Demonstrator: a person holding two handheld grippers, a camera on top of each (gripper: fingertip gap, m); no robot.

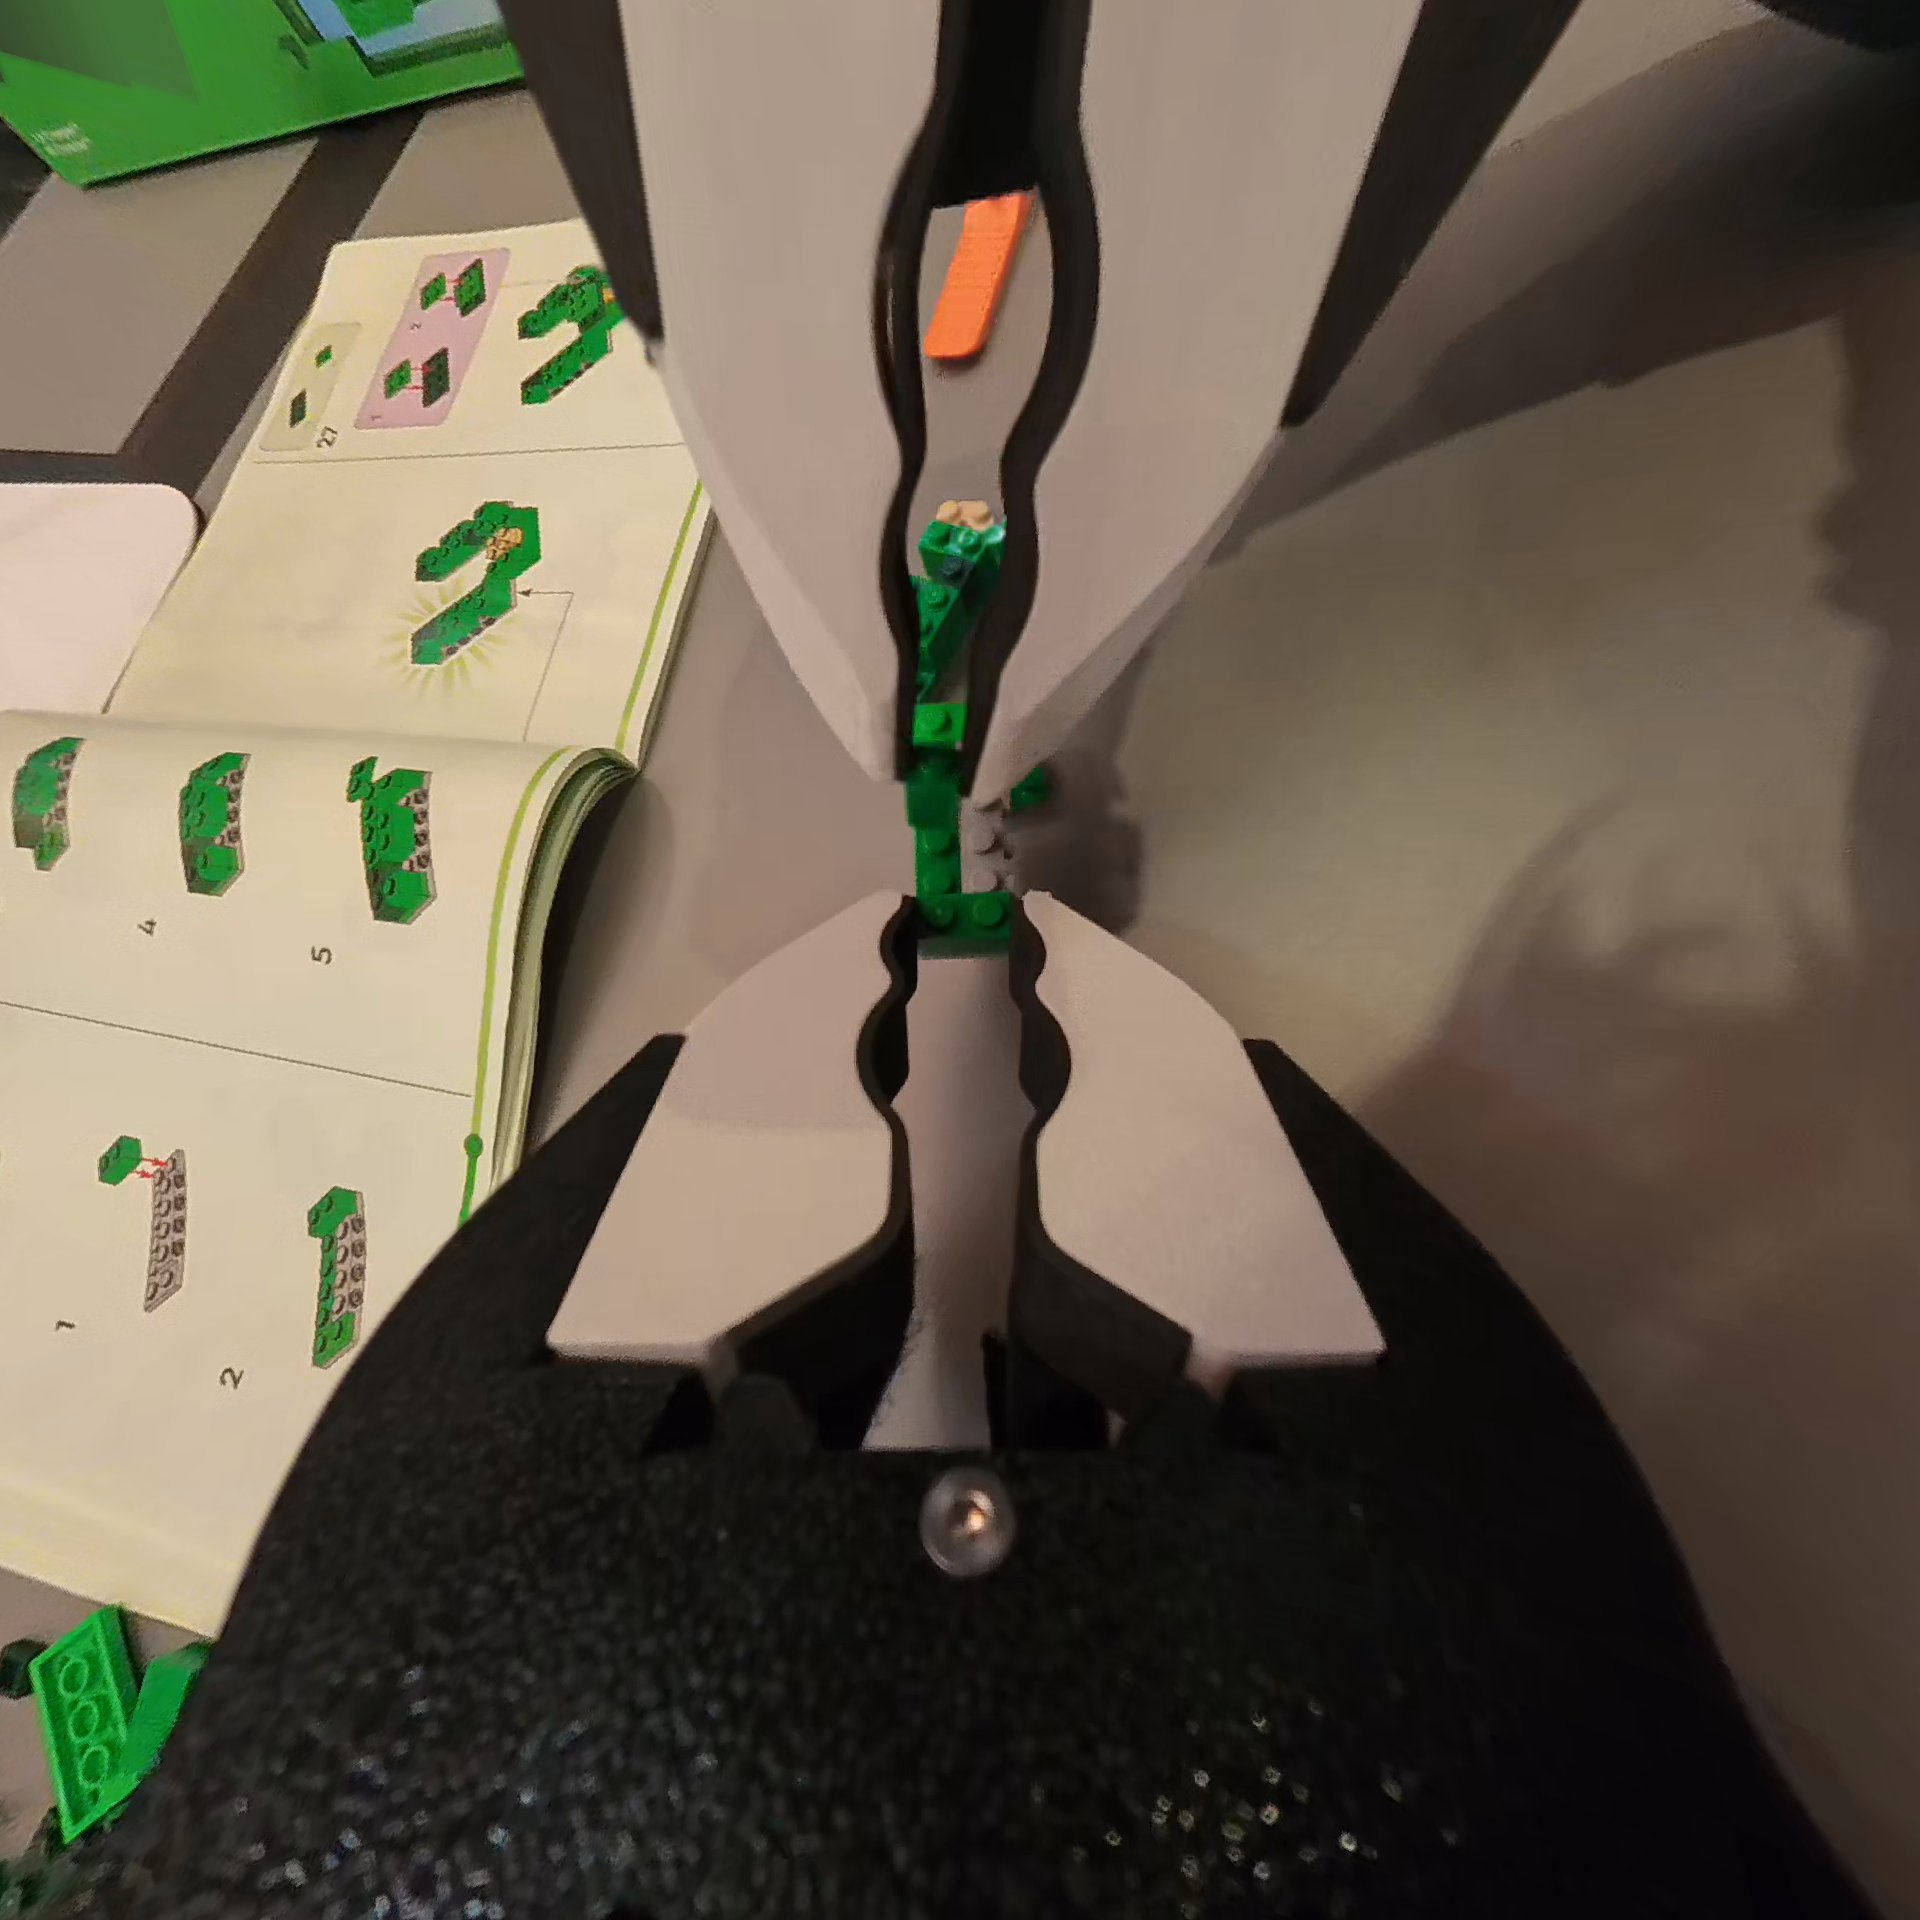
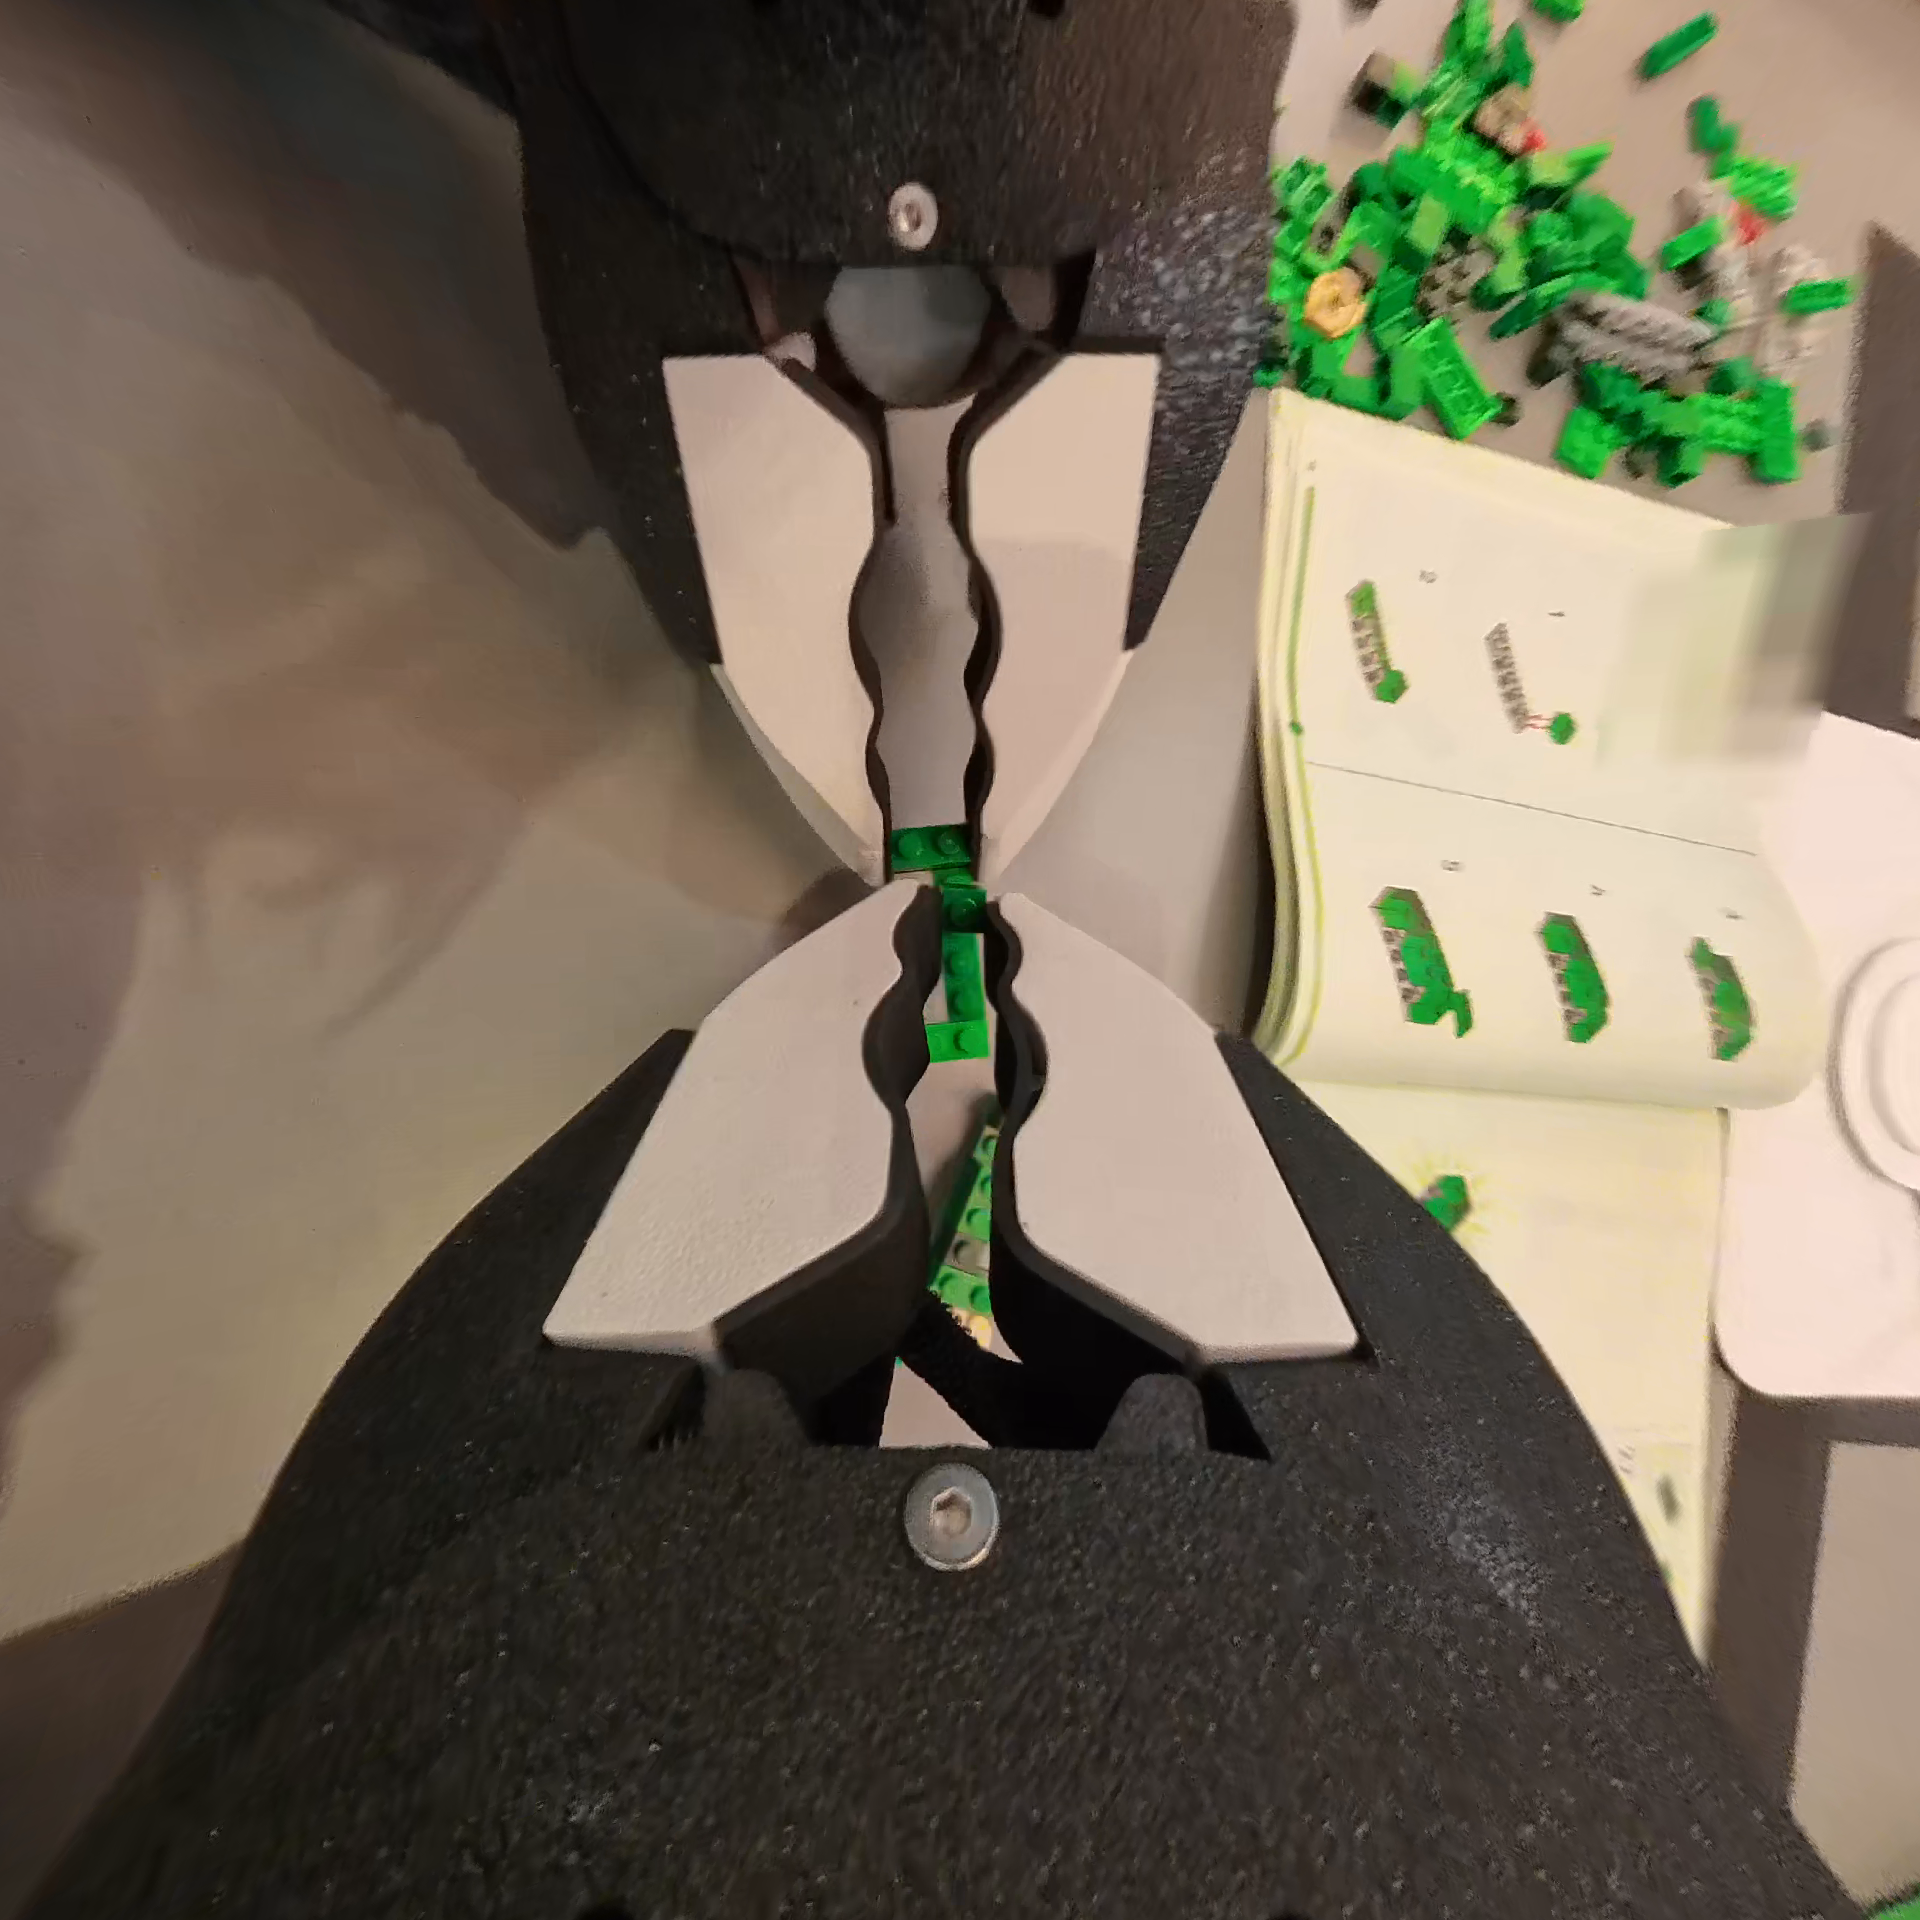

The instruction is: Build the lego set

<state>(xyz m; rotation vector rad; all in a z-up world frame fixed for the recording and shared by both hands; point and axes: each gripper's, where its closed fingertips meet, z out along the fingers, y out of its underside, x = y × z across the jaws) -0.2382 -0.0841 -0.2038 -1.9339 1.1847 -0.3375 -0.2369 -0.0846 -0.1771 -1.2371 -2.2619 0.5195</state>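
Note:
My two grippers meet tip to tip over the grey table. In the left wrist view my left gripper [image 1: 961, 923] is shut on the near end of a narrow green lego assembly [image 1: 938, 842]. The right gripper [image 1: 935, 764] comes in from the top and is shut on the same assembly farther along, with a tan piece showing at its far end. In the right wrist view my right gripper [image 2: 961, 909] grips the green assembly [image 2: 961, 971], which runs back between its fingers. The left gripper [image 2: 932, 868] pinches a small green plate [image 2: 932, 844] at its end.
An open instruction booklet [image 1: 312, 935] lies left of the grippers and also shows in the right wrist view [image 2: 1507, 831]. A pile of loose green and grey bricks [image 2: 1507, 260] lies beyond it. An orange brick separator [image 1: 982, 275], a green box [image 1: 208, 83] and a loose green plate [image 1: 83, 1714] are on the table.

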